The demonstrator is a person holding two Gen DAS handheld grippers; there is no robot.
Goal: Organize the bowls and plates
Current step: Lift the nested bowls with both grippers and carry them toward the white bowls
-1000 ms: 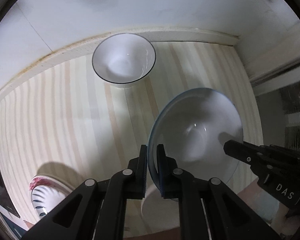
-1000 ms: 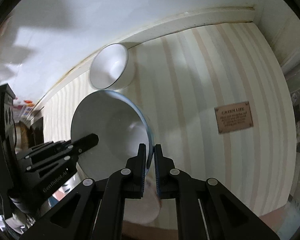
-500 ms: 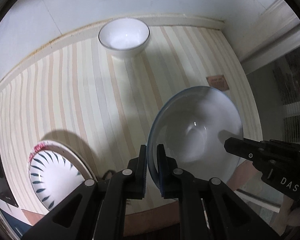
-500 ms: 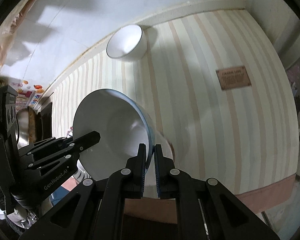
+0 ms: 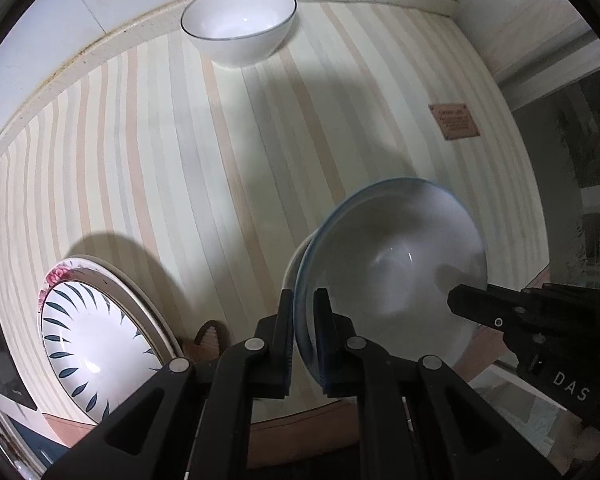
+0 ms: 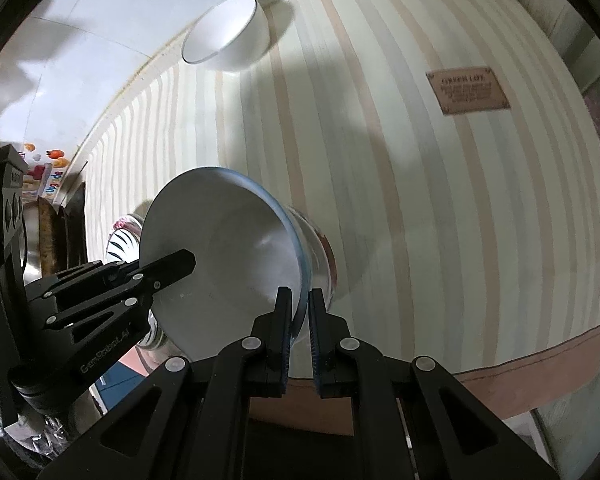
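The blue-rimmed bowl [image 5: 396,276] hung in the air above the near edge of the striped counter [image 5: 220,160], tipped so that its mouth faced sideways. The left gripper [image 5: 303,332] was clenched on its rim at one side, and the right gripper [image 6: 299,328] was clenched on the rim at the opposite side, so both carried it together and neither was nearer than the other. Beyond it, toward the wall, a plain white bowl [image 5: 239,24] stood upright at the far edge of the counter, well apart from the held one and roughly straight ahead along the left gripper's fingers. That direction was probably what the coming move depended on: if the bowls were to be nested, the held one would need levelling and carrying forward. A leaf-patterned plate [image 5: 96,340] lay on another plate to the left, near the counter's front edge. A small brown label [image 6: 468,90] sat on the cloth to the right.
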